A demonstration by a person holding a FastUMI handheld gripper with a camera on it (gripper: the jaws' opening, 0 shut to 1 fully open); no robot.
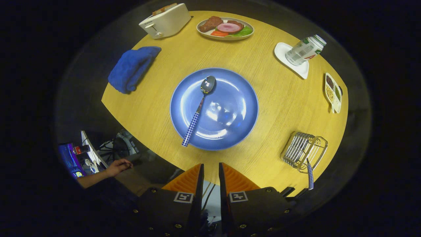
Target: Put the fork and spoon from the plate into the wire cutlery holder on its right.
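One piece of cutlery appears to be stowed and one is left on the plate, as far as this moment shows. Nearest, the tool (211,171) hangs above the near edge of the table (273,98) with its two fingers drawn close together, only a narrow slit between them, and nothing pinched there. Off to the tool's left, below the table edge, a person's hand (118,166) rests near some equipment.

Just beyond the fingers sits the blue plate (236,131). On it lies the spoon (200,105), bowl pointing away from the tool and its blue-and-white checked handle (190,130) running back over the plate's near-left rim. No fork lies on the plate.

To the right of the plate, near the table's edge, stands the wire cutlery holder (304,151). A second checked handle (310,176) sticks out of it toward the tool; its head is hidden among the wires, so I cannot confirm it is the fork, though that is the likely reading. If so, half the job stands done and the spoon remains to be carried across.

Farther out, a blue cloth (133,67) lies left of the plate, a can (304,50) stands on a white coaster, and a small divided dish (333,92) sits at the right edge. At the far side are a toaster (164,21) and a plate of food (225,28).
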